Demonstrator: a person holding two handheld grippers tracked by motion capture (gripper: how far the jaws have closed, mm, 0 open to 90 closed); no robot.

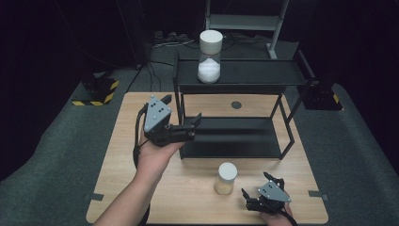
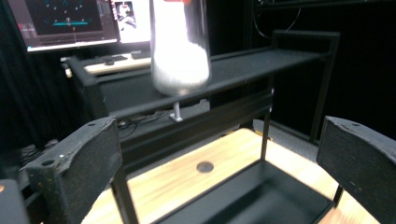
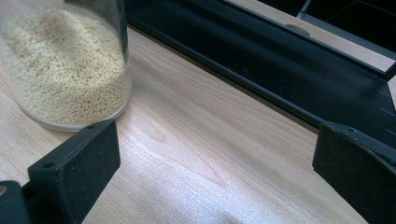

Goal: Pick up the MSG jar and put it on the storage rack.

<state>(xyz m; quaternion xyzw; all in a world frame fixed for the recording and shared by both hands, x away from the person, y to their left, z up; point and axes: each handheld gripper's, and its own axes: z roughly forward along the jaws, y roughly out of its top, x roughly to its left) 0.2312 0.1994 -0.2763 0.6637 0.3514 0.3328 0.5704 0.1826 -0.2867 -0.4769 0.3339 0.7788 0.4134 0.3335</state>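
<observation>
A clear jar of white powder with a white lid stands on the top shelf of a black two-tier rack. A second jar, holding beige grains, stands on the wooden table in front of the rack. My left gripper is open and empty at the left end of the lower shelf; ahead of it in the left gripper view the white-powder jar stands up on the top shelf. My right gripper lies open near the front edge, just right of the grain jar, with bare table between its jaws.
The rack's lower shelf is bare and its front rail runs just beyond the grain jar. The table has a small dark round hole behind the rack. Dark floor, cables and a metal stand lie beyond.
</observation>
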